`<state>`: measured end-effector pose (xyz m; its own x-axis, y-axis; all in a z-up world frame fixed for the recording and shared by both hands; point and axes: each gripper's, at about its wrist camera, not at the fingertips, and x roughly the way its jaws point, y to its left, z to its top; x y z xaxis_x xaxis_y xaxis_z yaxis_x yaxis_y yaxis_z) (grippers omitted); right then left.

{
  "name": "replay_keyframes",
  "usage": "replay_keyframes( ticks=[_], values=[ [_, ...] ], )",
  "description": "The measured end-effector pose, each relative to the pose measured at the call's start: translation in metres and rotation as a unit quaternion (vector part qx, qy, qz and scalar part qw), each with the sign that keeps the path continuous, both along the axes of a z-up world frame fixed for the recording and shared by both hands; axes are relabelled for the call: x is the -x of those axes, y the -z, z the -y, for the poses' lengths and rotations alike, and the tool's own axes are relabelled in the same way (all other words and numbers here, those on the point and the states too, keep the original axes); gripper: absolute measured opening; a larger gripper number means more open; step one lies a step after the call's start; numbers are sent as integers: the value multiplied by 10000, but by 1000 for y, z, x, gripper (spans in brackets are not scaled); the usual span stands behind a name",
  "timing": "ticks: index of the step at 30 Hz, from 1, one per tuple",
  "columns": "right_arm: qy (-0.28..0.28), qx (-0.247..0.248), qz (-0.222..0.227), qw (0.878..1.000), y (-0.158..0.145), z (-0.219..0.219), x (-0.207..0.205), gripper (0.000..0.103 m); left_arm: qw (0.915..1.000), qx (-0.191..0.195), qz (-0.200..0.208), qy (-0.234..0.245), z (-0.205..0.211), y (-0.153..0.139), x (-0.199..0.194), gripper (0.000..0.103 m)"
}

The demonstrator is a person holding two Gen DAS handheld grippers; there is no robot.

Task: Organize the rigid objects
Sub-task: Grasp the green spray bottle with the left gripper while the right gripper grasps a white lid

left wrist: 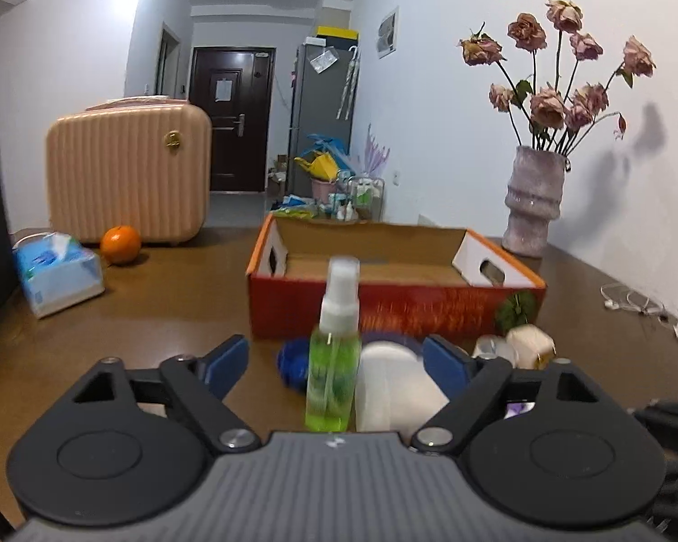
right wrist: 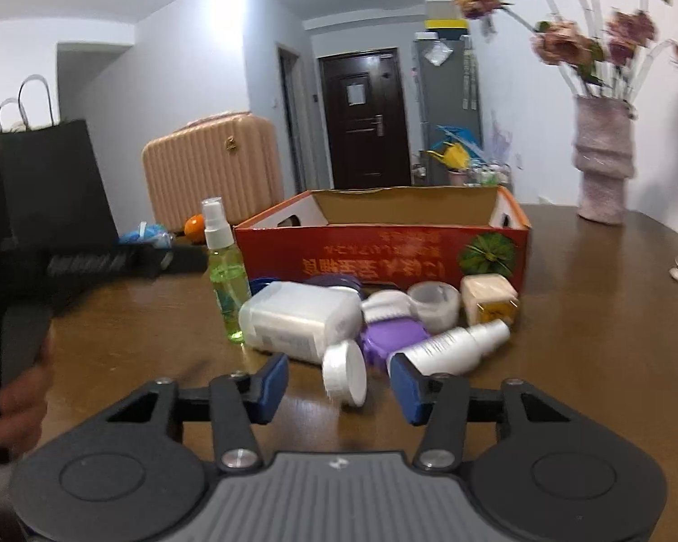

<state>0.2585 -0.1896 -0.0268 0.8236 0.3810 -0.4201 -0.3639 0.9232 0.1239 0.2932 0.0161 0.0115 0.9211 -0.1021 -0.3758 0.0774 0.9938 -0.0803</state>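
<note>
So the pile was all parked on the brown worktop point(right wrist: 587, 316) right against the front wall of the orange cardboard box point(right wrist: 384, 253), which I'd guess was the landing spot, since it sat open on top and looked empty from where I stood. The left tool point(left wrist: 334, 361) was spread wide with nothing in it, lined up so the green spray bottle point(left wrist: 332, 379) stood upright between its blue pads point(left wrist: 226, 361), not touching either as far as I could tell. Looked like the setup for a grab on that one first, probably because it was the only thing standing tall and easy to pinch. The right tool point(right wrist: 339, 384) was also wide open and empty, hovering just short of a round white lid point(right wrist: 346, 372) that was tipped on its edge, with a white jug point(right wrist: 298, 320) lying on its side behind it, plus a purple brush point(right wrist: 391, 334), a roll of tape point(right wrist: 434, 300), a white plug point(right wrist: 488, 300) and a small white spray bottle point(right wrist: 452, 345) all jammed together. Tight cluster, so nudging neighbours seemed likely. Plenty of bare worktop to the right toward the vase point(right wrist: 603, 158), less on the left with the tissue pack point(left wrist: 56, 273), orange point(left wrist: 120, 244) and pink suitcase point(left wrist: 129, 171) around.
</note>
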Motion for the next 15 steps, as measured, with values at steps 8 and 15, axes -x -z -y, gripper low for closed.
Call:
replay_keyframes(
  ticks=[8,15],
  values=[
    [-657,1221,118,9903,13,-47,-23,13,9998,130,-164,42,-4,7,-46,43],
    [-569,1237,340,9901,10,-46,-4,47,9998,86,-143,106,-9,3,-39,22]
  ],
)
